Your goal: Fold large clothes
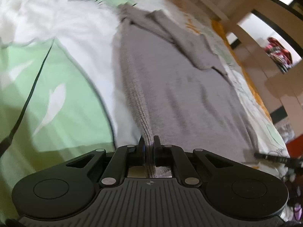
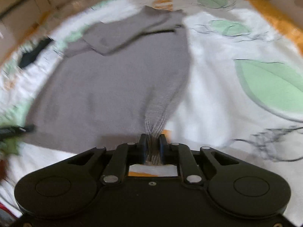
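A large grey knit sweater (image 1: 180, 87) lies spread flat on a white bedsheet with green leaf prints, one sleeve folded across its far part. My left gripper (image 1: 148, 141) is shut on the ribbed hem at the sweater's near left corner, with the fabric pinched between its pads. In the right wrist view the same grey sweater (image 2: 113, 79) stretches away from me. There my right gripper (image 2: 152, 139) is shut on a bunched fold of the hem at the near right corner. The other gripper's tip (image 2: 17, 129) shows at the left edge.
The bedsheet (image 2: 227, 98) covers a bed with an orange border (image 2: 274, 13). Beyond the bed's right side, in the left wrist view, are beige cabinets and a pile of red clothes (image 1: 278, 54). A dark item (image 2: 32, 54) lies at the sheet's far left.
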### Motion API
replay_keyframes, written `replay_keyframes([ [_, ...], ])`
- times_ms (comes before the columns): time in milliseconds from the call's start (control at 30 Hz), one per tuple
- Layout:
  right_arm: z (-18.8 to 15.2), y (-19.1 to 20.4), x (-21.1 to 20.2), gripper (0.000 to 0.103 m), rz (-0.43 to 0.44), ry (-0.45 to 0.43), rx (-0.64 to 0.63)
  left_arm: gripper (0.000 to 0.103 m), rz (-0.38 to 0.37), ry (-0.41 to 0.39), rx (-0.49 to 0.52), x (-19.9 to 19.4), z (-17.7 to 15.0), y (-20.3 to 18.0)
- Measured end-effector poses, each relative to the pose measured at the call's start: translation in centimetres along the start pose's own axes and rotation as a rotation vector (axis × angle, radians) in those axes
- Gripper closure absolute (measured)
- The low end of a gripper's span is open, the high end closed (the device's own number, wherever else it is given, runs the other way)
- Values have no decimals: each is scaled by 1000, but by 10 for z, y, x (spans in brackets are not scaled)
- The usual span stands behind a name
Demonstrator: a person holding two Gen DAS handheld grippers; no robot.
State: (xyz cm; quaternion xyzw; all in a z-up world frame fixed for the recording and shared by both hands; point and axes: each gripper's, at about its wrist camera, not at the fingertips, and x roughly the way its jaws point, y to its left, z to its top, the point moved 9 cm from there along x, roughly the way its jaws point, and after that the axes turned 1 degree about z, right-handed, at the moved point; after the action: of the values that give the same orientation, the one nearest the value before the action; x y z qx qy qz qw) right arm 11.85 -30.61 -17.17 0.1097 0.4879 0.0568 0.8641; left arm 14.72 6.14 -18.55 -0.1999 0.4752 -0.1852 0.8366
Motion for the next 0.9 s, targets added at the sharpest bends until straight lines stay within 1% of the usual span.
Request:
replay_keyframes([
  [67, -7, -8, 10, 82, 29, 67, 51, 95, -6, -2, -19, 1, 0, 2],
  [100, -6, -9, 12, 82, 34, 74, 59, 94, -4, -4, -12, 0, 0, 2],
  [133, -3, -9, 11, 77, 39, 68, 61, 94, 0, -5, -4, -1, 0, 1],
  [167, -1, -7, 9, 65, 43, 62, 63, 94, -1, -7, 1, 0, -1, 0],
  [200, 1, -5, 6, 58, 41, 50, 65, 94, -5, -7, -2, 0, -1, 1],
  [233, 5, -3, 0, 43, 45, 15, 64, 94, -12, -6, -12, 1, -1, 2],
  [267, 7, -1, -6, 34, 44, -19, 57, 94, -20, -4, -24, 2, -1, 3],
  [333, 13, 10, -19, 34, 30, -96, 2, 94, -37, -1, -55, 3, 0, 5],
  [400, 14, 29, -26, 34, 40, -138, -76, 94, -48, 0, -73, 4, 0, 7],
  [433, 12, 43, -26, 34, 60, -146, -124, 94, -51, -1, -78, 4, 0, 7],
  [533, -2, 88, -13, 35, 118, -126, -288, 94, -56, -5, -85, 4, -1, 7],
  [600, -13, 118, 1, 37, 132, -108, -419, 94, -61, -7, -91, 4, -1, 8],
  [667, -21, 143, 11, 38, 134, -101, -519, 94, -64, -8, -96, 3, -1, 9],
  [733, -25, 164, 18, 39, 154, -104, -586, 94, -66, -9, -100, 3, -1, 9],
  [800, -23, 176, 22, 39, 174, -113, -617, 94, -67, -10, -102, 3, -2, 10],
  [900, -22, 189, 34, 42, 165, -107, -688, 94, -69, -10, -104, 4, -1, 10],
])
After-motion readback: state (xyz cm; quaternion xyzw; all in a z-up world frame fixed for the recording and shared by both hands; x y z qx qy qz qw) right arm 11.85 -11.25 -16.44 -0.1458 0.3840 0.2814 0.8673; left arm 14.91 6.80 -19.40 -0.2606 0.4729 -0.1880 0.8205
